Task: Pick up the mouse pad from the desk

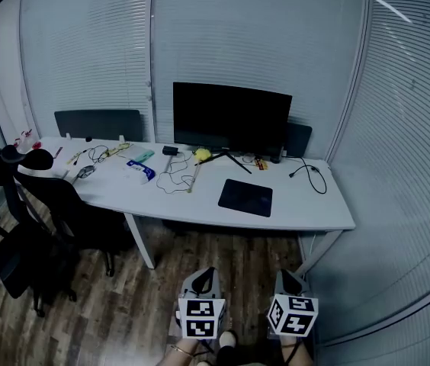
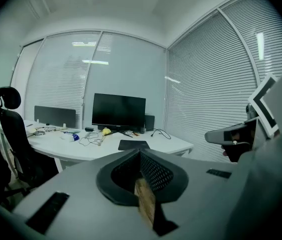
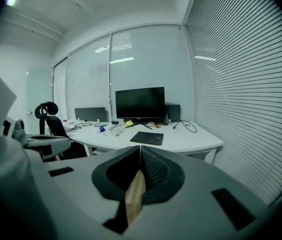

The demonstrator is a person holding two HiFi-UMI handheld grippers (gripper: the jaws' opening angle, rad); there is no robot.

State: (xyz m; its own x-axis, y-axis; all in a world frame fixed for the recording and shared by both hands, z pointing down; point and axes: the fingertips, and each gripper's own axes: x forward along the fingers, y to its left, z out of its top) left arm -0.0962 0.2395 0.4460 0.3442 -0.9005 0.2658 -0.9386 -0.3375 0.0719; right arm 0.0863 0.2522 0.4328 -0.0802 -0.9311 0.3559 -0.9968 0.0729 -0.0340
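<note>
Pad point(image 1: 245, 197) lies flat at frame centre, out of reach, so left gripper point(image 1: 206, 273) and right gripper point(image 1: 284, 276) wait bottom-centre, jaws pressed together, empty.

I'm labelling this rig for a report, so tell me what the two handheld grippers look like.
Both the left gripper and right gripper have pale grey plastic bodies tapering to a point. Each carries a white cube printed with black square markers. The pads are black with a mesh-like texture, and dark rectangular slots sit in the grey shell.
</note>
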